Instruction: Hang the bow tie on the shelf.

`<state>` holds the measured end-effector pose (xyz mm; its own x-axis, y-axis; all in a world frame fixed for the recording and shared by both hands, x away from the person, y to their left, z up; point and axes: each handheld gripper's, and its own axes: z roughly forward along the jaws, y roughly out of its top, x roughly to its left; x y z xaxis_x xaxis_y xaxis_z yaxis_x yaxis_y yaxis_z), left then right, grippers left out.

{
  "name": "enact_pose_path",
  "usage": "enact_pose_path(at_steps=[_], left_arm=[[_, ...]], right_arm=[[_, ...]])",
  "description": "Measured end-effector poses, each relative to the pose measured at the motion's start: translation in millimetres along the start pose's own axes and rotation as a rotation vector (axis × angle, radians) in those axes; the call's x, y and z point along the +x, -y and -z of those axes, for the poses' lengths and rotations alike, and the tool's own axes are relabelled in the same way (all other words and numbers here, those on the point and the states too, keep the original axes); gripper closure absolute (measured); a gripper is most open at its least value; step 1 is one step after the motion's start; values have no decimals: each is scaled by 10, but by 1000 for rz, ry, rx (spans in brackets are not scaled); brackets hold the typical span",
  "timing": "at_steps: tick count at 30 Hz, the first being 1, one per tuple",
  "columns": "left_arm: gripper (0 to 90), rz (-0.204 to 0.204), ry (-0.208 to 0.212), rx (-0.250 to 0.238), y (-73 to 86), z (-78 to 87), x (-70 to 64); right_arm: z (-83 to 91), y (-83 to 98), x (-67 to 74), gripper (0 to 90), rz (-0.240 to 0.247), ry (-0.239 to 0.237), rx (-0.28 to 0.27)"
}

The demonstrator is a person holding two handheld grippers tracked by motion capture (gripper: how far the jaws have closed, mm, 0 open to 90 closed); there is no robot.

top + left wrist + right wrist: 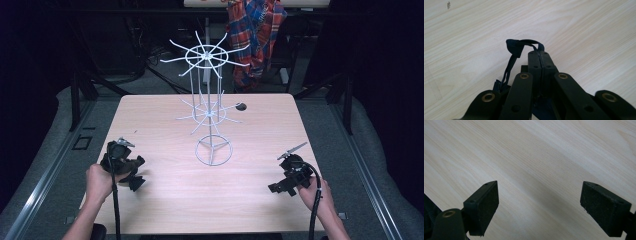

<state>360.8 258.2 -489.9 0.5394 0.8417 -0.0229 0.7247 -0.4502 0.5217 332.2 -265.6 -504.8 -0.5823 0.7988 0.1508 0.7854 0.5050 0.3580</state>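
Observation:
A dark blue fabric strap [513, 48] is pinched between the tips of my left gripper [539, 53], whose jaws stand pressed together. The strap loops out to the left of the tips and hangs back down beside the jaws, just above the wooden tabletop [586, 30]. In the high view, my left gripper [137, 173] is held near the table's front left, and the strap is too small to make out there. My right gripper [280, 187] hovers at the front right; in its own view the right gripper [540, 205] stands wide open over bare wood with nothing between its pads [485, 207].
A white wire rack [210, 115] with two tiers of spokes and a ring base stands at the table's middle, far side. A small dark hole [241, 106] lies to its right. A plaid cloth [255, 30] hangs behind the table [165, 200].

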Motion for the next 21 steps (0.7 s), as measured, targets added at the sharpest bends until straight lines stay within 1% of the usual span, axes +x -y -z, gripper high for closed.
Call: enact_pose_path(at_steps=[2,3,4,5,7,8,9,12,13,14,16,21], left_arm=[[891,3,0,-22,-4,43,-6],[891,3,0,-22,-4,43,-6],[891,2,-1,-38,-9,75,-15],[891,4,3,-44,-12,90,-22],[892,4,8,-57,-17,125,-30],[892,3,10,-67,-22,140,-34],[892,8,11,-77,-27,156,-41],[892,6,15,-104,-51,189,-46],[892,4,24,-107,-64,203,-45],[892,4,18,-117,-70,206,-51],[892,1,27,-124,-89,224,-59],[892,-8,26,-143,-121,265,-74]], right_arm=[[0,0,8,151,-2,-1,-6],[0,0,8,151,-2,-1,-6],[3,1,7,151,-1,-1,-9],[-7,8,14,150,-11,-1,-26],[7,6,4,151,5,9,-10],[3,6,8,151,1,5,-14],[2,4,10,151,0,5,-12],[-9,-2,4,151,2,-2,2],[-15,-3,3,151,-1,-1,3],[-22,-1,2,151,-7,-3,1],[-20,-1,-4,150,-4,-6,10],[-14,4,1,151,-2,-6,5]])
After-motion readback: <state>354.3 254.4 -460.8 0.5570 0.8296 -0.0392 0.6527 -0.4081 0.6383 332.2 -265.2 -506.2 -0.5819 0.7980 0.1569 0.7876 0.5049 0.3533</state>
